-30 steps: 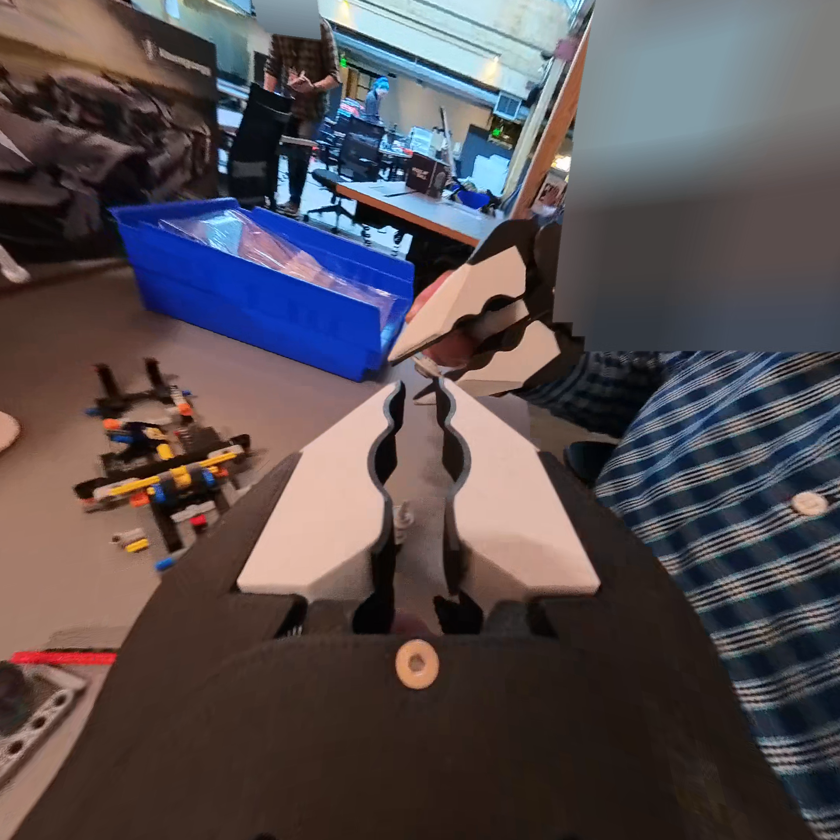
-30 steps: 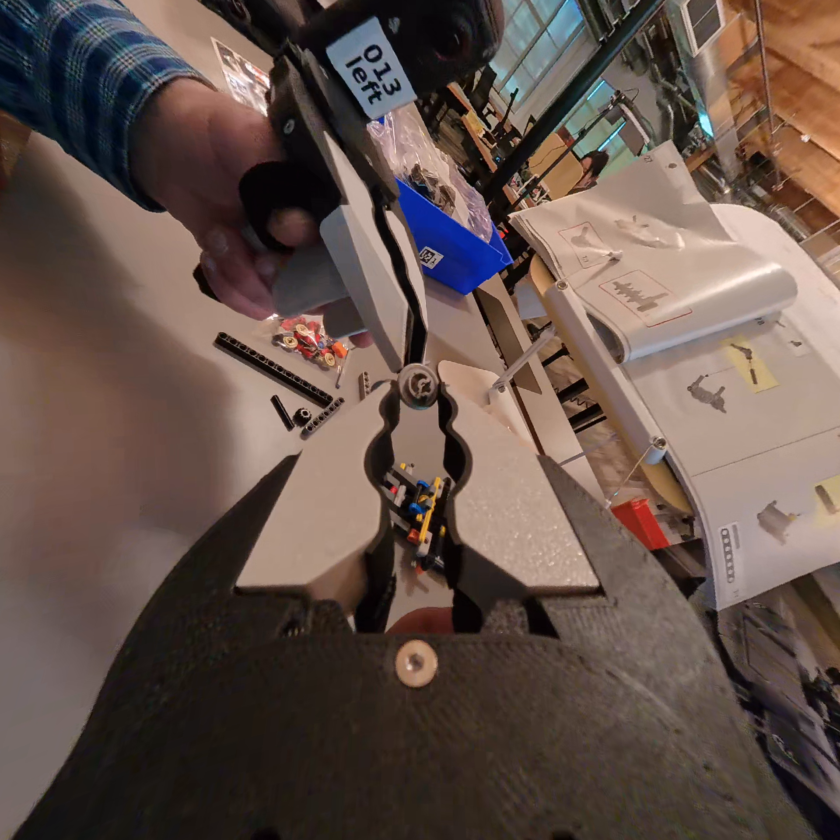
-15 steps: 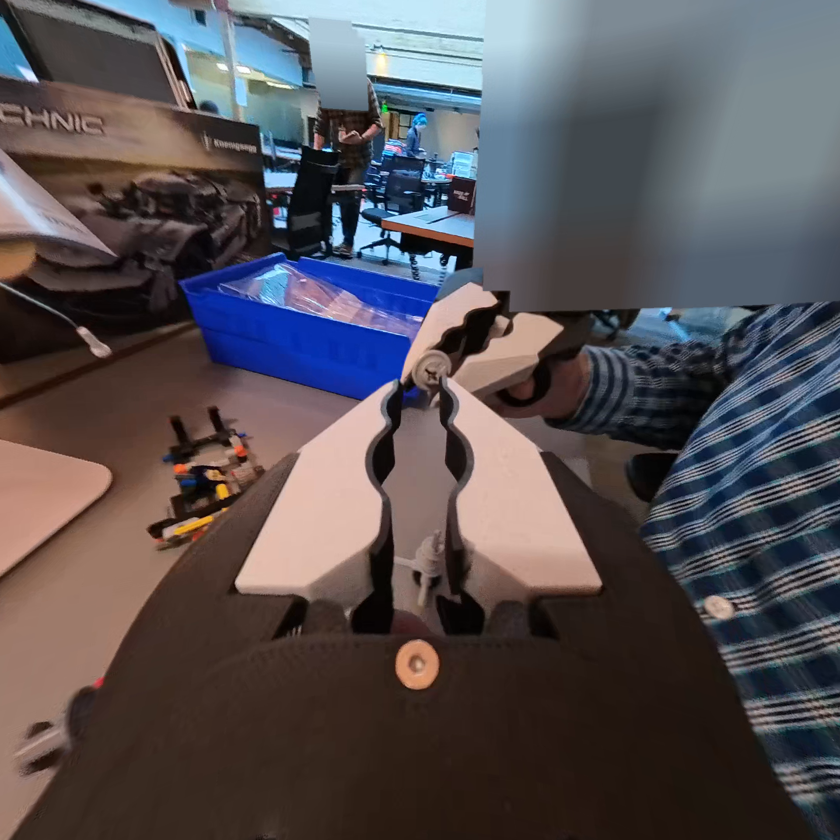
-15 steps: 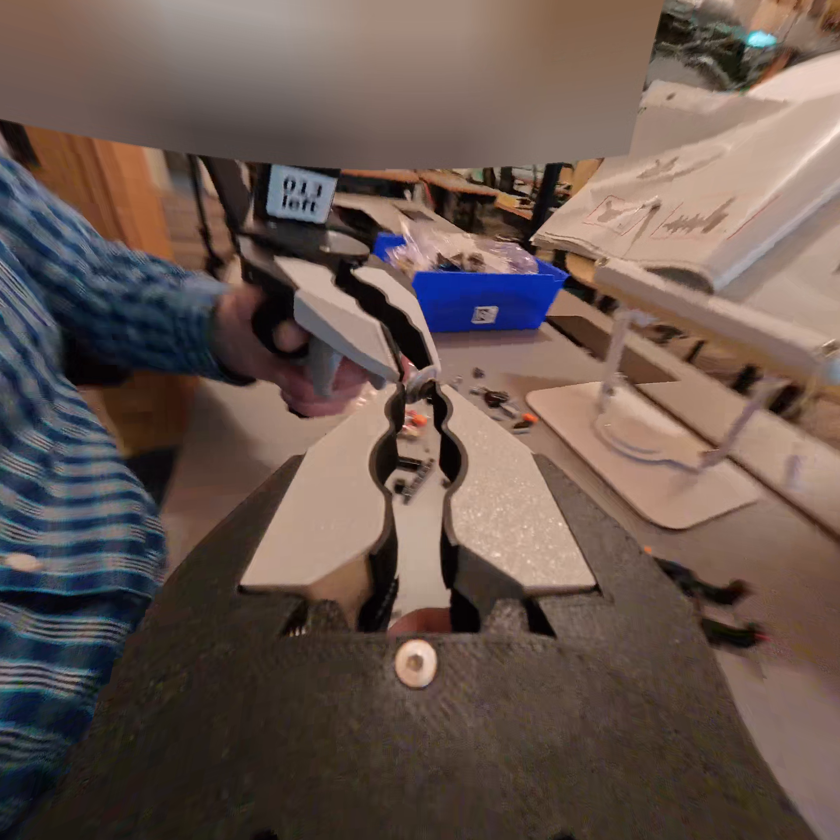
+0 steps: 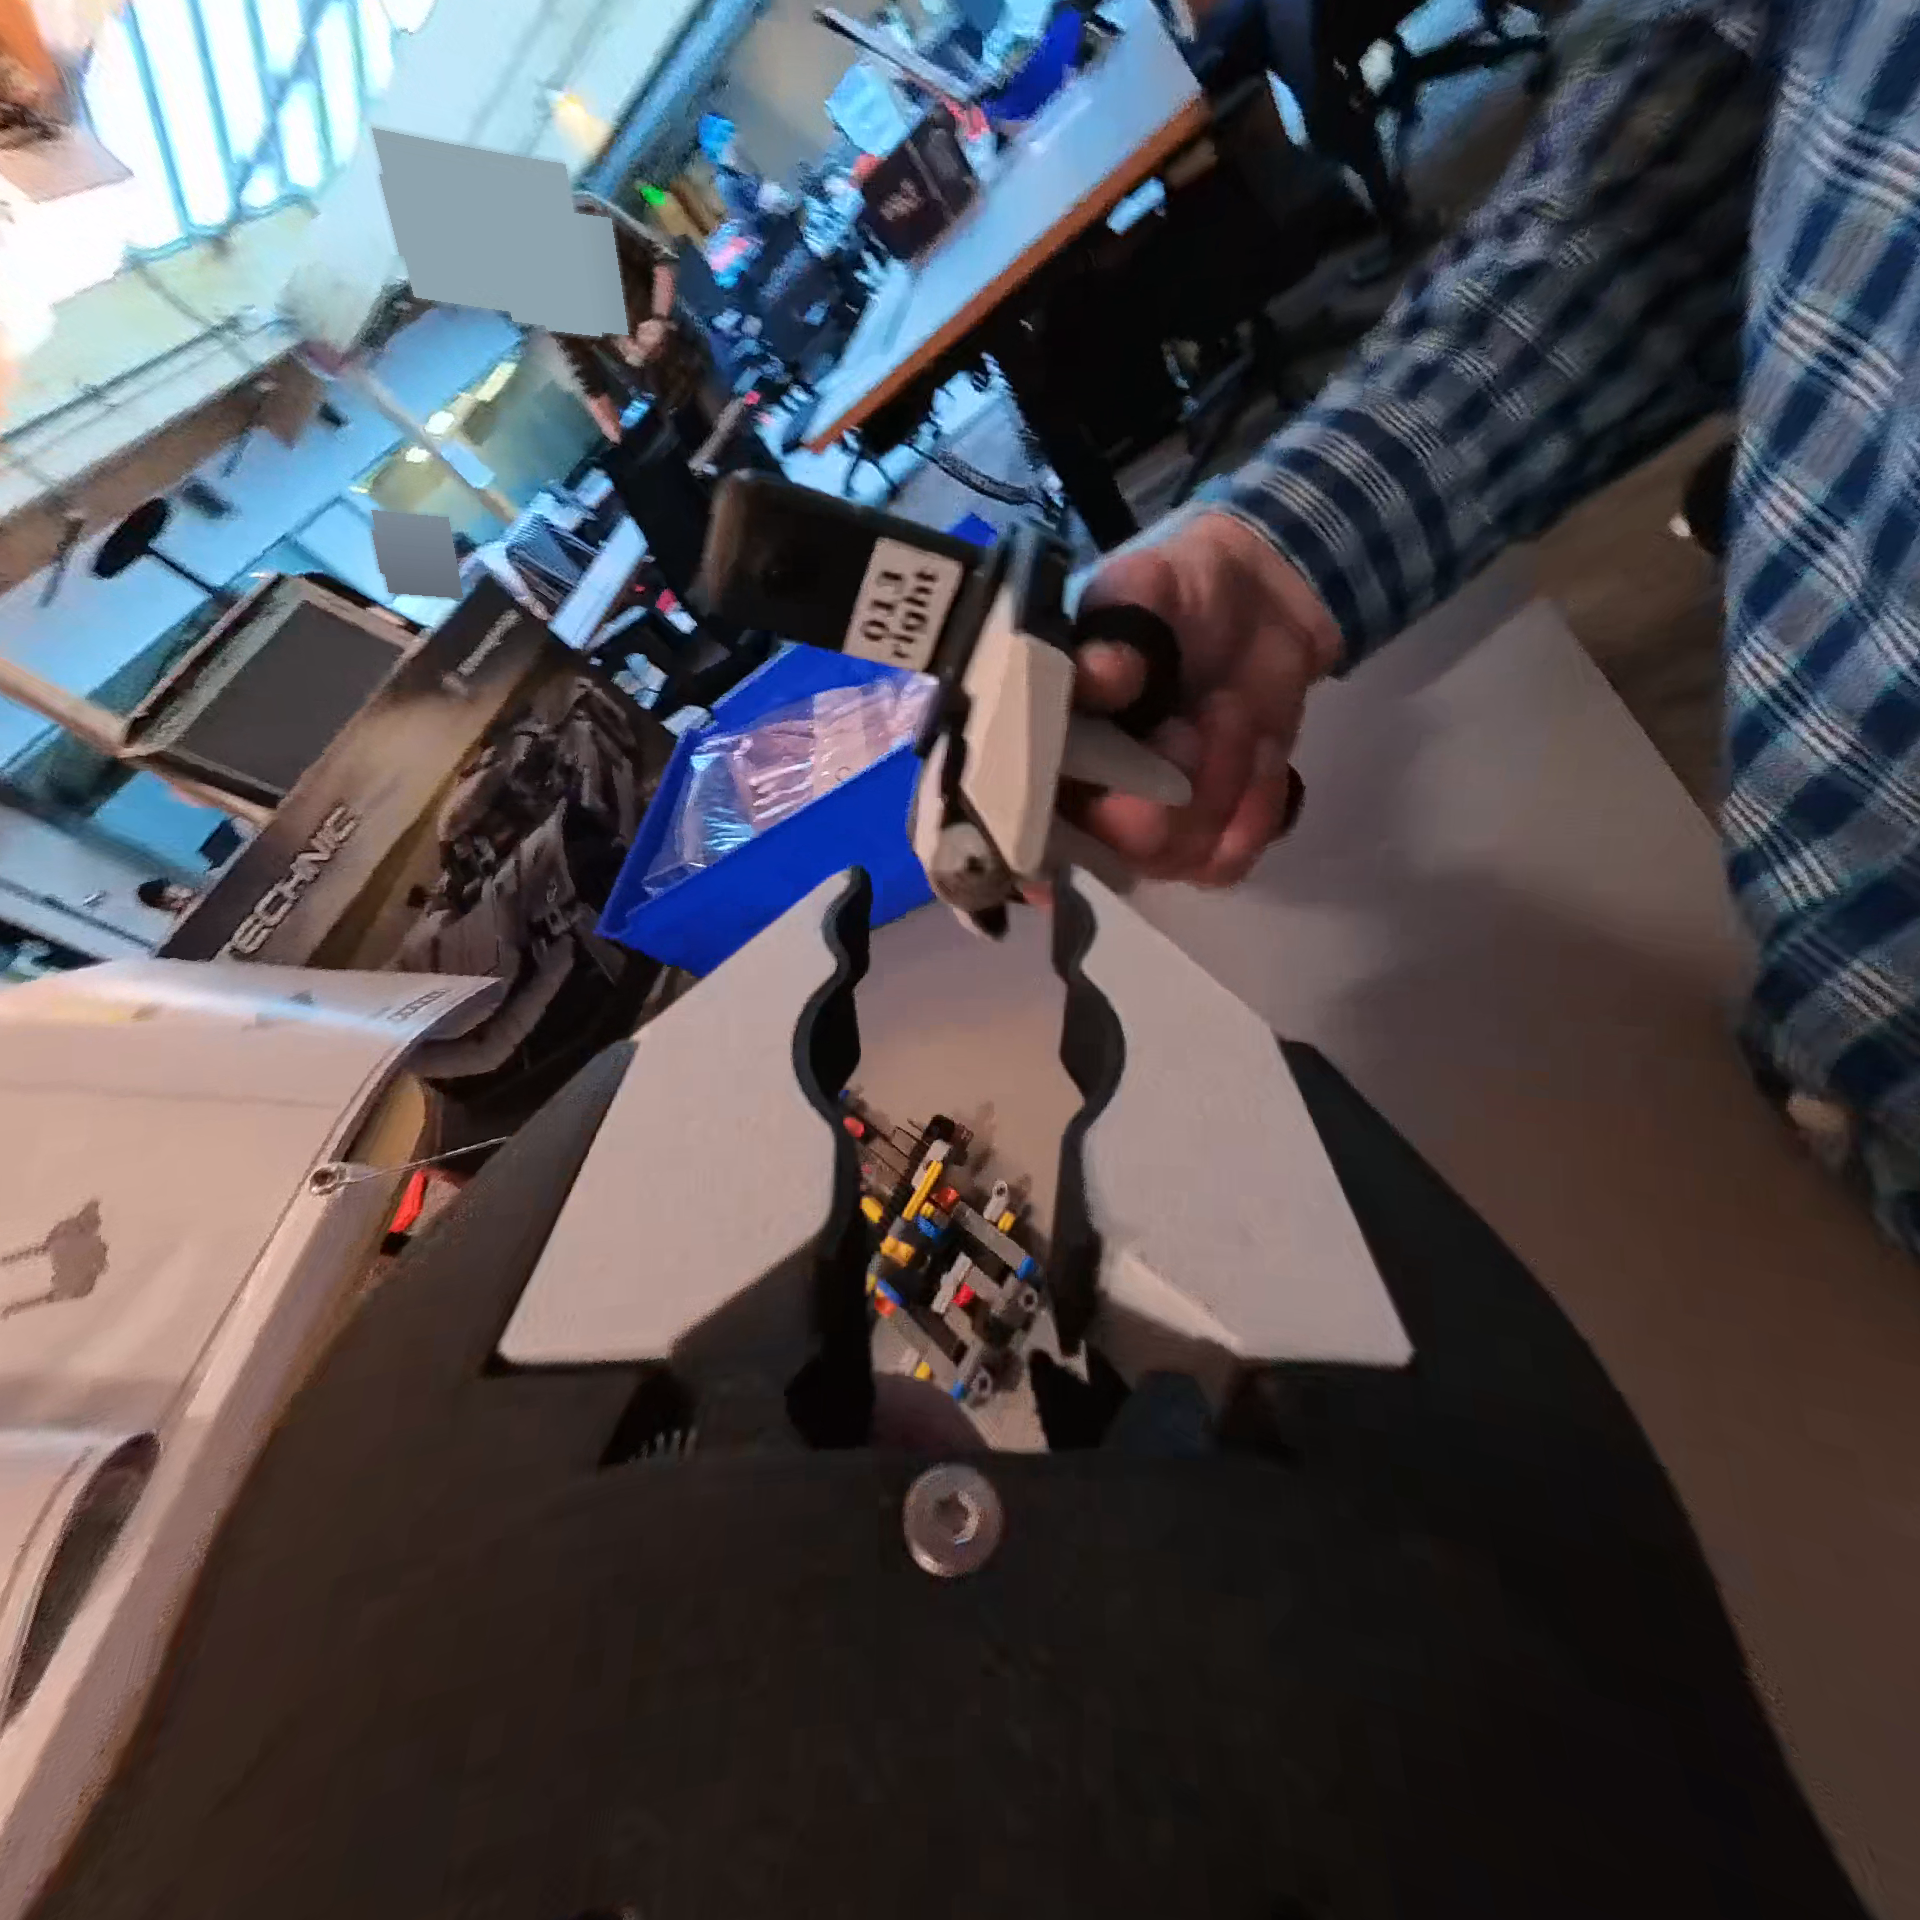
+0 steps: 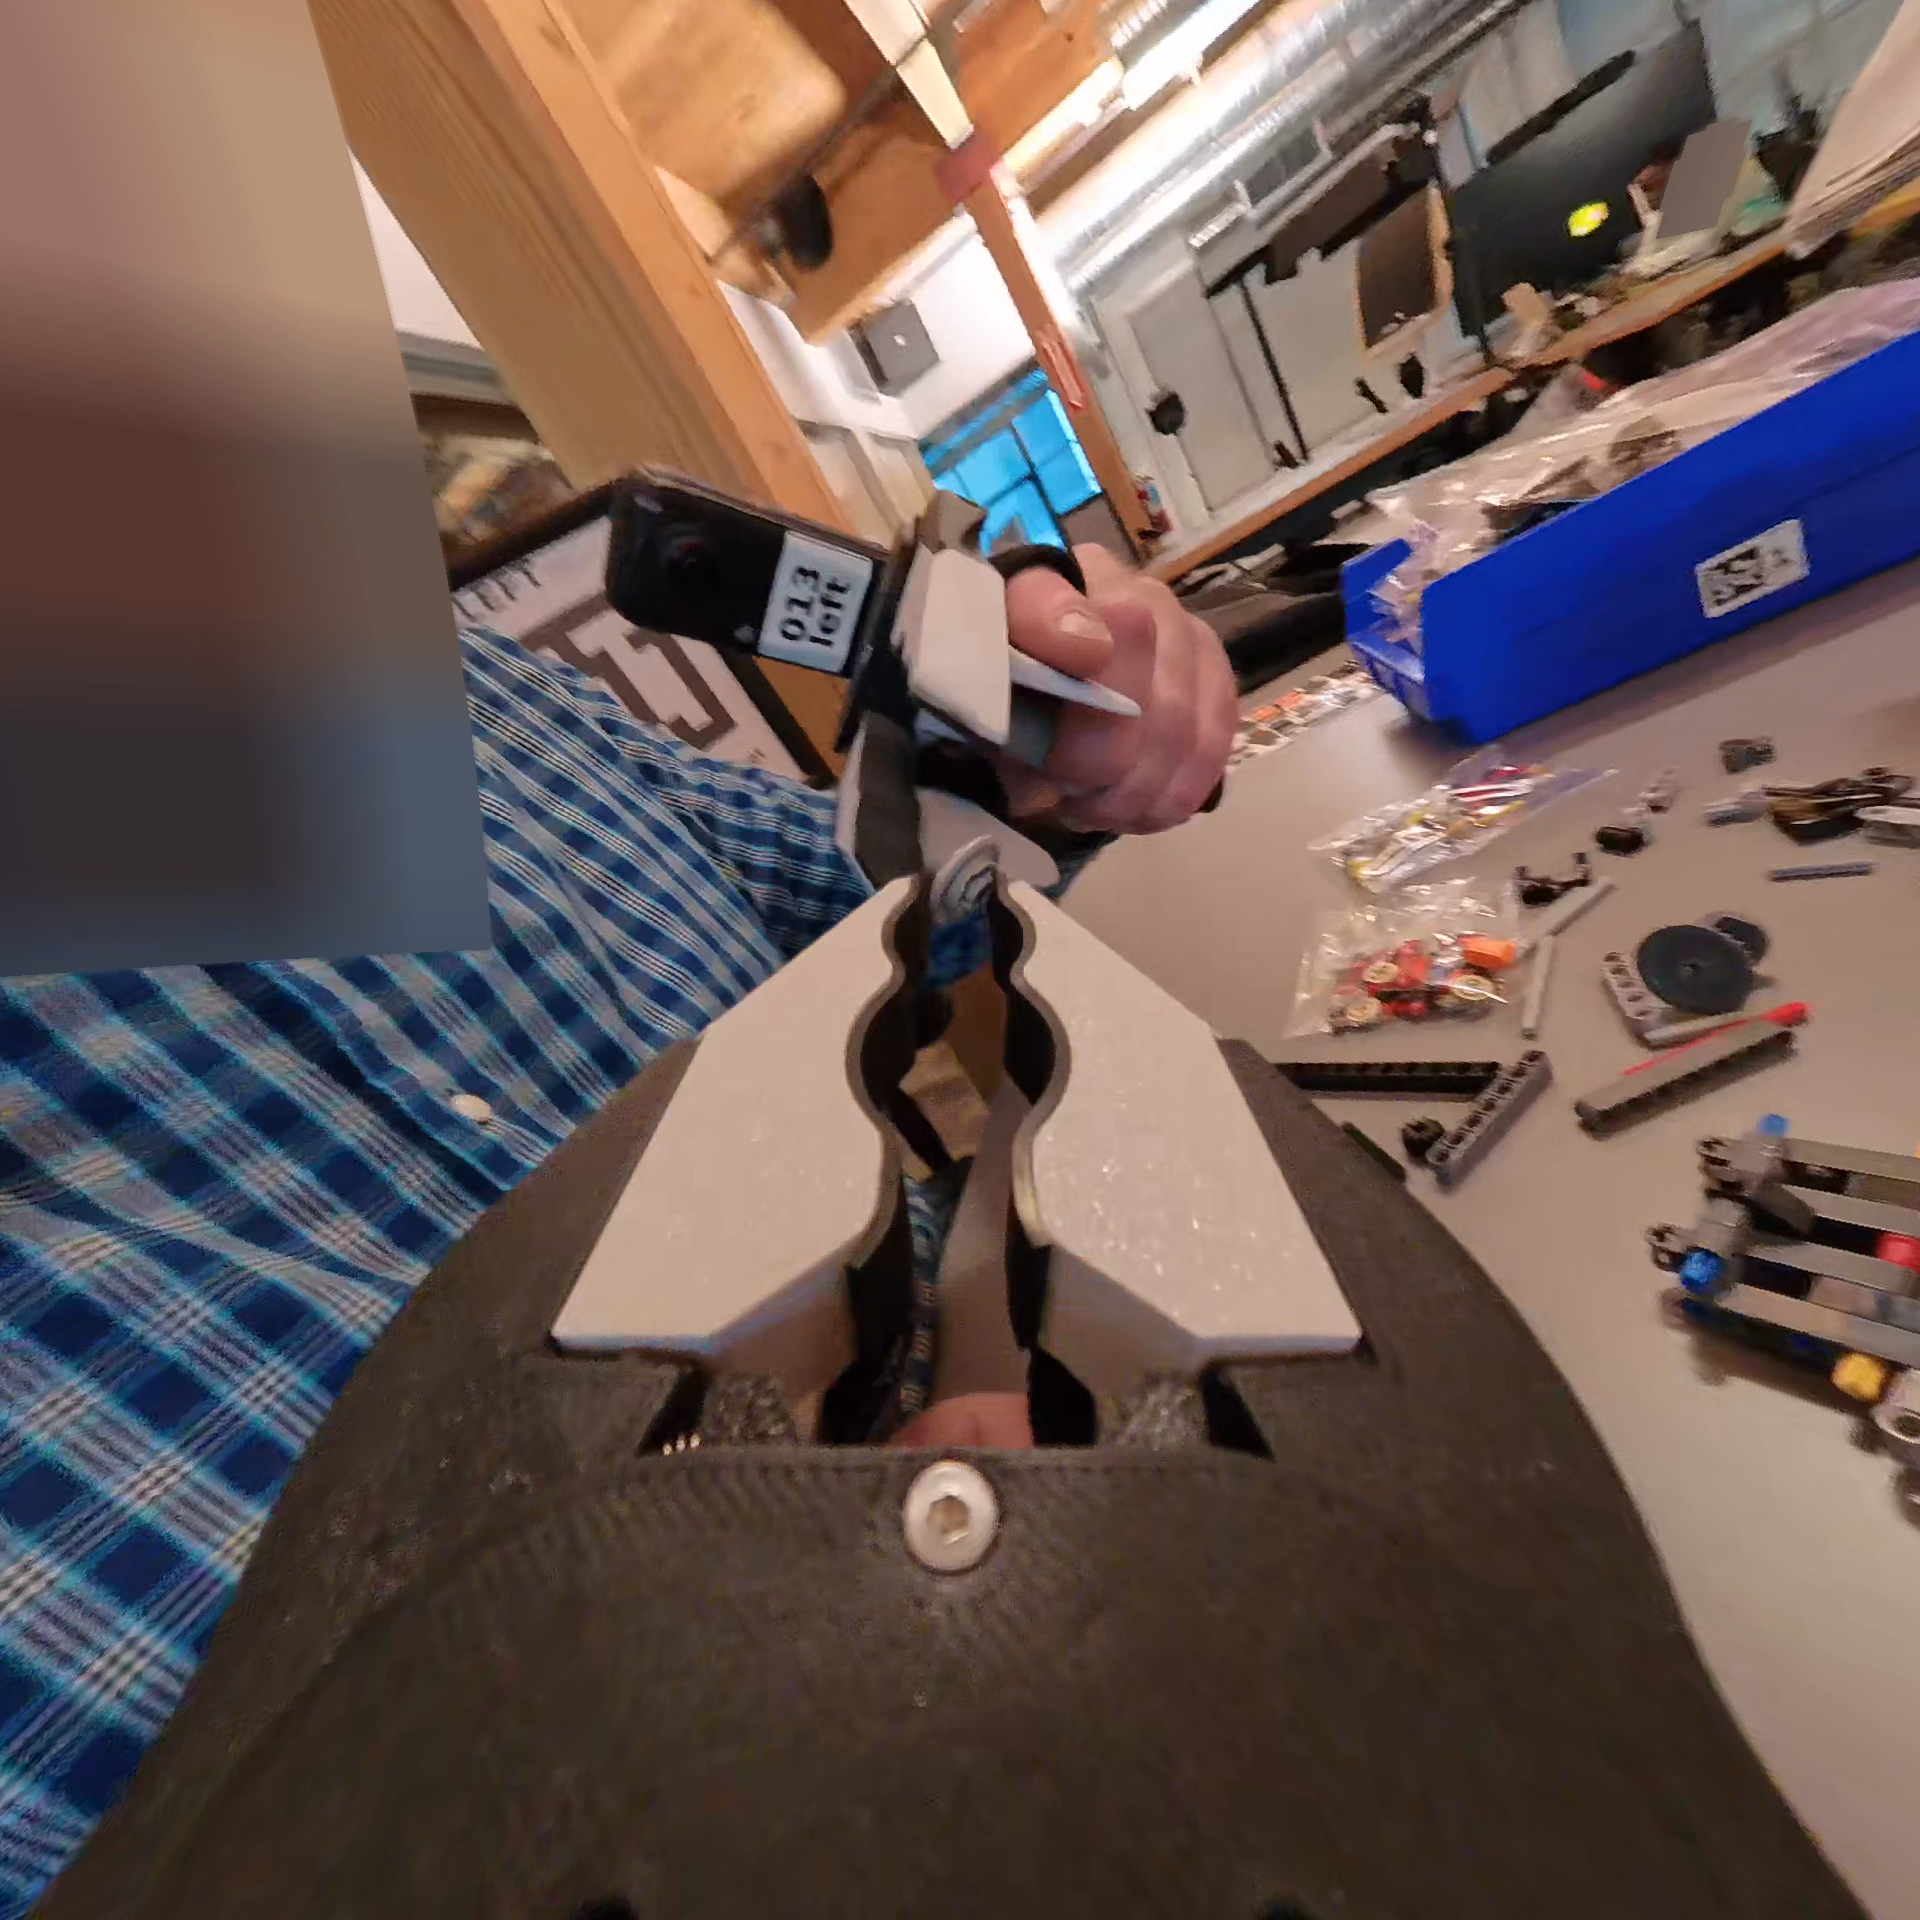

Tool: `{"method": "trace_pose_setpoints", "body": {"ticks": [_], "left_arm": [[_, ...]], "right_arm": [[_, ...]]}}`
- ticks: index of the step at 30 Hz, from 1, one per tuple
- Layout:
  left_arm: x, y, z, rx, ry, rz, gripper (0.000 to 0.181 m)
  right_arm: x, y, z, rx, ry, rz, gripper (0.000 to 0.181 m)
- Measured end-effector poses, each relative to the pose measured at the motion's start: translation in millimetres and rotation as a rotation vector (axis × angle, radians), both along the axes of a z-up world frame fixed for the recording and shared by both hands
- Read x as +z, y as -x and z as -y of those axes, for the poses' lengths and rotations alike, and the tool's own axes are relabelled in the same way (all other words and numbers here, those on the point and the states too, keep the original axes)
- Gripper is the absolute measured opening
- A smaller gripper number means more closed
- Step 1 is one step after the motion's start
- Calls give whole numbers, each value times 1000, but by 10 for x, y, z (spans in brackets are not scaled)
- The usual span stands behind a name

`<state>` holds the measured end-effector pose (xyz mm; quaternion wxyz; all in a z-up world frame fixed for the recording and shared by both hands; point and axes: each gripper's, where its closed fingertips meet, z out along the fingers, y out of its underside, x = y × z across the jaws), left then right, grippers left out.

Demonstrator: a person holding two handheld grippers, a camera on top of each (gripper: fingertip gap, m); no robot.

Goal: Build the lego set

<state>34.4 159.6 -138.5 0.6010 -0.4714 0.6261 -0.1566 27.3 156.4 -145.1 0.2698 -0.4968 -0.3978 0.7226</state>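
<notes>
My right gripper (image 6: 961, 896) is shut on a small grey round lego piece (image 6: 964, 878), pinched at its fingertips and held in the air. The piece also shows in the left wrist view (image 5: 961, 862), at the right gripper's tips (image 5: 987, 894). My left gripper (image 5: 961, 914) is wide open and empty, its fingers either side of the right gripper's tips without touching the piece. It also shows in the right wrist view (image 6: 935, 831), just beyond the piece. The partly built lego assembly (image 6: 1818, 1268) lies on the grey table (image 6: 1351, 831), and it shows between the left jaws (image 5: 945, 1247).
A blue bin (image 6: 1662, 592) with plastic bags stands at the back. Bags of small parts (image 6: 1403, 966), black and grey beams (image 6: 1392, 1075) and a black wheel (image 6: 1694, 971) lie on the table. An open instruction booklet (image 5: 156, 1143) and the set's box (image 5: 416, 810) stand at the left. Both grippers' tips are close together, under 4 cm apart. Left tips and right tips are each some 20 cm from the partly built lego assembly (image 6: 1818, 1268). It is also in sight in the left wrist view (image 5: 989, 1288).
Both grippers were pinching the grey round piece tip to tip. My left gripper has opened and let go; the right gripper keeps the piece. Both views have swung round.
</notes>
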Motion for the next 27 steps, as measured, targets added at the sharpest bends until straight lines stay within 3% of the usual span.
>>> {"method": "trace_pose_setpoints", "body": {"ticks": [7, 9, 14, 23, 27], "left_arm": [[-162, -94, 66, -75, -77, -153, 30], [-167, -114, 97, -92, -75, -143, 19], [-142, -111, 49, -39, -48, -85, 16], [-271, -62, -118, 115, -41, -85, 16], [-403, -39, -230, 210, -24, -125, 15]], "right_arm": [[-26, 39, 214, 164, 13, 29, 8], [-2, 49, 228, 184, 27, 25, 8], [12, 49, 174, 175, 61, 19, 9], [-137, 58, -76, -10, 90, 79, 16], [-253, 19, -270, -233, -41, 210, 23]]}}
